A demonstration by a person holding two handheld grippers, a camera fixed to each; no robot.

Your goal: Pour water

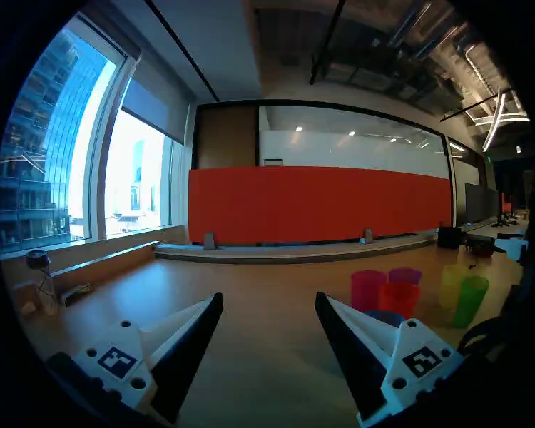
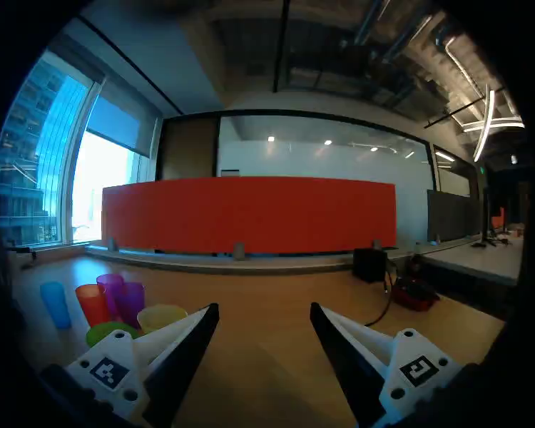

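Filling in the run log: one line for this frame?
stage: pre-grasp | left gripper: open, empty | right gripper: open, empty | cups: grouped upright on table, none held

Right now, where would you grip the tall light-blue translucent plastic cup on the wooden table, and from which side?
The light-blue plastic cup stands upright, apart from the orange cup beside it. I'd clamp across its mid wall, coming in level from its free left side as seen in the right gripper view, where nothing crowds it.
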